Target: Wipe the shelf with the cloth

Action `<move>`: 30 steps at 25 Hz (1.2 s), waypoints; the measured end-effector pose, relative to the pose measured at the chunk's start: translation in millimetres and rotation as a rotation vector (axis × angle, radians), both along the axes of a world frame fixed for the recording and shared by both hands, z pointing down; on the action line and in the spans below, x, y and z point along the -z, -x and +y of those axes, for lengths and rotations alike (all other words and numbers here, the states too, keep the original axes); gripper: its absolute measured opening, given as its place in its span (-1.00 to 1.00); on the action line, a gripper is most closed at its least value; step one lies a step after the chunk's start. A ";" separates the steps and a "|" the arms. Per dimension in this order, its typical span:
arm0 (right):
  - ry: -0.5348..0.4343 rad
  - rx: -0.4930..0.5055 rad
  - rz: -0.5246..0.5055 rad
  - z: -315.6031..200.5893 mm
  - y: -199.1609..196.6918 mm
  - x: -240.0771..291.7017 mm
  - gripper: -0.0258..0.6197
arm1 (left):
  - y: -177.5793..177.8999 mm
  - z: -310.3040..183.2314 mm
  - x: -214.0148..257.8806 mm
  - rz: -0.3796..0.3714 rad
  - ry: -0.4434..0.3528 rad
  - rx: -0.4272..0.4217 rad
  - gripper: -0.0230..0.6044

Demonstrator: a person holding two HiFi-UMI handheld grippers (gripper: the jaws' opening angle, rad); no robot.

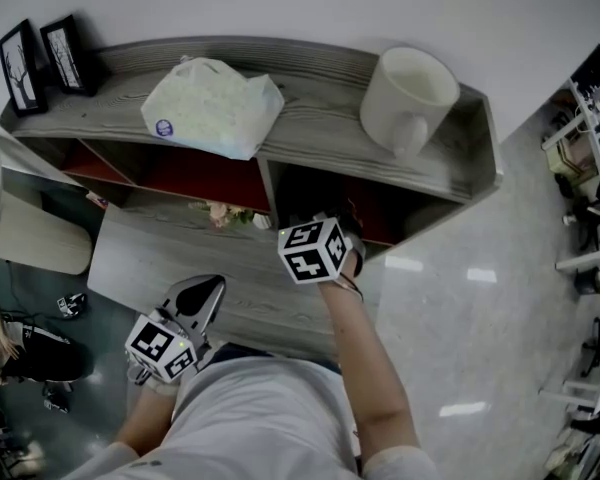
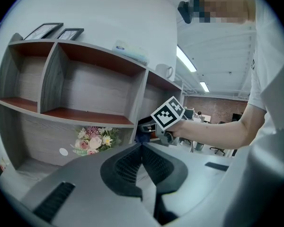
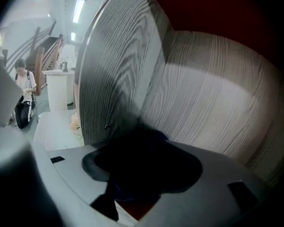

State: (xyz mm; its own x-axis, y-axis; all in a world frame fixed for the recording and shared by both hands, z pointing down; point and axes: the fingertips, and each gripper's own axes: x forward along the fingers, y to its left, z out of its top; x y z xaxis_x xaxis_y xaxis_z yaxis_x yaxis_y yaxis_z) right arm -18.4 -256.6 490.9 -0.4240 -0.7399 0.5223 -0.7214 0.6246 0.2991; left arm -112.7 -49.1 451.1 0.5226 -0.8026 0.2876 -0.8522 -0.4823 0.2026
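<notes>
The grey wood shelf unit has red inner boards. My right gripper reaches into its right-hand compartment, close to the upright divider and the back wall. Its jaws stand apart, and a dark blue cloth lies bunched between them on the red board. In the head view only its marker cube and the hand show; the tips are lost in the dark compartment. My left gripper hangs shut and empty near my body, its tips pointing at the shelf from the left.
On the shelf's top lie a white plastic bag, a large white mug and two black picture frames. A bunch of flowers sits on a lower level. A person stands far off by a white counter.
</notes>
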 end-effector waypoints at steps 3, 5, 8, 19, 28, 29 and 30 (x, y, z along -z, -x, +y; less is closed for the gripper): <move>0.030 0.001 0.044 -1.6 -0.5 -13.7 -0.24 | 2.4 -1.8 -0.2 0.000 0.002 0.006 -0.88; 0.036 0.001 0.053 -0.7 -0.3 -16.8 -0.29 | 2.6 -3.4 -0.5 0.000 0.002 0.005 -0.88; 0.039 0.004 0.063 2.4 -0.8 -19.0 -0.42 | 0.7 -6.0 -1.2 0.001 0.003 -0.004 -0.88; 0.045 -0.101 0.014 8.7 -46.5 -20.7 -0.53 | -23.2 -19.2 -3.7 0.006 0.003 -0.106 -0.88; 0.065 -0.248 0.014 21.6 -112.0 -22.3 -0.53 | -57.2 -28.8 -3.1 0.022 -0.007 -0.228 -0.88; 0.065 -0.263 0.015 23.2 -117.5 -22.2 -0.53 | -60.0 -29.3 -3.3 0.023 -0.007 -0.238 -0.88; 0.065 -0.277 0.016 24.8 -122.8 -22.1 -0.53 | -62.7 -29.7 -3.3 0.025 -0.007 -0.249 -0.88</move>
